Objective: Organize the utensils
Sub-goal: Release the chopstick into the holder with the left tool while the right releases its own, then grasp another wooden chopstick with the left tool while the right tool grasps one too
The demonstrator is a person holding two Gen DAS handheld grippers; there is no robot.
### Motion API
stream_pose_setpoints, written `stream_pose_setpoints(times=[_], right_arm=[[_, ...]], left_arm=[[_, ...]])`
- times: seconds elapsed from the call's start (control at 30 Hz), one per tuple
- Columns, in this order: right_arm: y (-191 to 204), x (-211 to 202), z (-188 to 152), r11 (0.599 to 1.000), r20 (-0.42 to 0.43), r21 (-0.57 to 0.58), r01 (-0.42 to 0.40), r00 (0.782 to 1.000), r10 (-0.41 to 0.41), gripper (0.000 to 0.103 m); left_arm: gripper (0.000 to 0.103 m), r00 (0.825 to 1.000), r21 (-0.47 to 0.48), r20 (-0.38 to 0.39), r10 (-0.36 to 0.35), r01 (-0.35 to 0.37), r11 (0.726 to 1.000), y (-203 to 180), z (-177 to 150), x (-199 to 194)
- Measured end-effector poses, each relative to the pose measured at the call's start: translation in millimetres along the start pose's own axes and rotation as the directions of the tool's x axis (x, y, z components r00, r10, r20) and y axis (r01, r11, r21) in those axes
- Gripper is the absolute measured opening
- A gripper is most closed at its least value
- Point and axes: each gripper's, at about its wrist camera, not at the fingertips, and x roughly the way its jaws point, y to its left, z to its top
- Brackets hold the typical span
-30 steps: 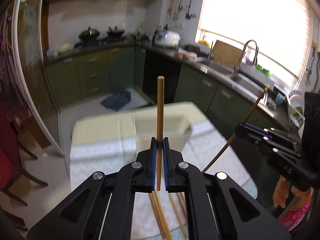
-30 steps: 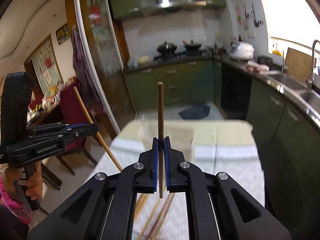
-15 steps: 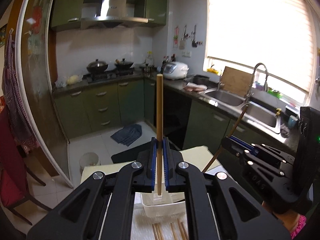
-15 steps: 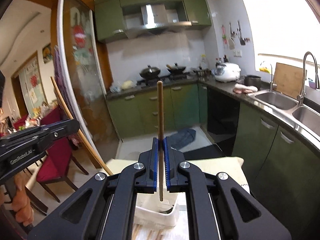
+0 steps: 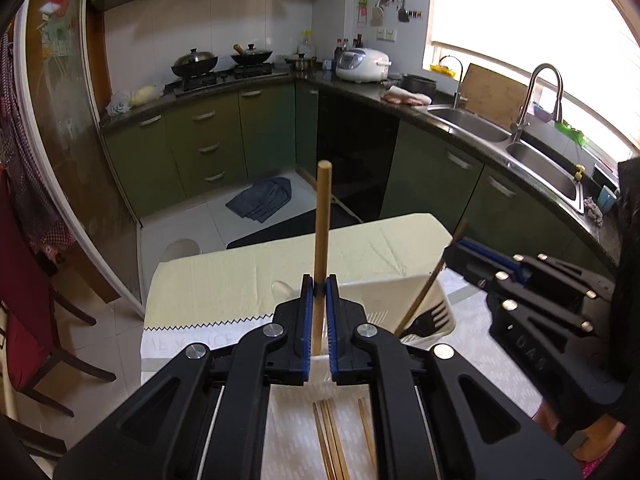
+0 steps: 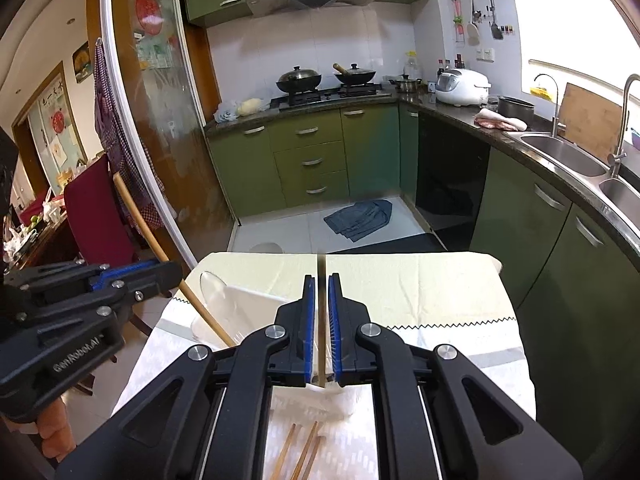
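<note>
My left gripper (image 5: 320,280) is shut on a wooden chopstick (image 5: 323,216) that stands upright over a white plastic basket (image 5: 434,300) on the table. My right gripper (image 6: 321,280) has its jaws slightly apart; a darker chopstick (image 6: 320,320) between them is blurred and sits low, its top near the fingertips. In the left wrist view the right gripper (image 5: 460,252) is at the right with its chopstick (image 5: 424,296) slanting into the basket. In the right wrist view the left gripper (image 6: 168,274) is at the left with its chopstick (image 6: 160,252). The basket (image 6: 256,304) lies behind my fingers.
Several loose chopsticks (image 5: 332,436) lie on the white cloth near me, also in the right wrist view (image 6: 304,452). A clear spoon (image 6: 212,284) leans at the basket's left. Red chairs (image 5: 24,300) stand at left. Green cabinets, sink (image 5: 540,160) and stove lie beyond.
Both grippers have tilted down from the raised view and come over the basket. The right gripper's jaws have parted and its chopstick has slid down between them. The left keeps its hold.
</note>
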Motion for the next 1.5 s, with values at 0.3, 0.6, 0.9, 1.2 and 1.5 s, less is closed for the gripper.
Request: stream_pose_setpoints(times=[0.3, 0.6, 0.9, 1.2, 1.5], right_arm=[[-9, -73, -18, 0.999, 0.082, 0.009, -0.042, 0.996, 0.041, 0.021], [-42, -90, -117, 0.999, -0.063, 0.040, -0.033, 0.997, 0.036, 0.021], [-61, -76, -175, 0.995, -0.165, 0.090, -0.036, 0.985, 0.051, 0.021], [-59, -67, -170, 0.995, -0.187, 0.091, -0.041, 0.981, 0.058, 0.021], [-50, -61, -168, 0.995, -0.202, 0.077, -0.057, 0.977, 0.071, 0.028]], left_arm=[[0.007, 0.999, -0.006, 0.001, -0.033, 0.033, 0.999, -4, -18, -30], [0.039, 0.964, -0.047, -0.255, -0.075, 0.065, 0.997, 10, -107, 3], [0.029, 0.906, -0.119, -0.414, -0.090, 0.044, 0.992, 22, -156, 69], [0.020, 0.867, -0.097, -0.495, -0.063, 0.017, 0.995, 14, -176, 88], [0.018, 0.855, -0.082, -0.516, -0.053, 0.012, 0.997, 4, -183, 96]])
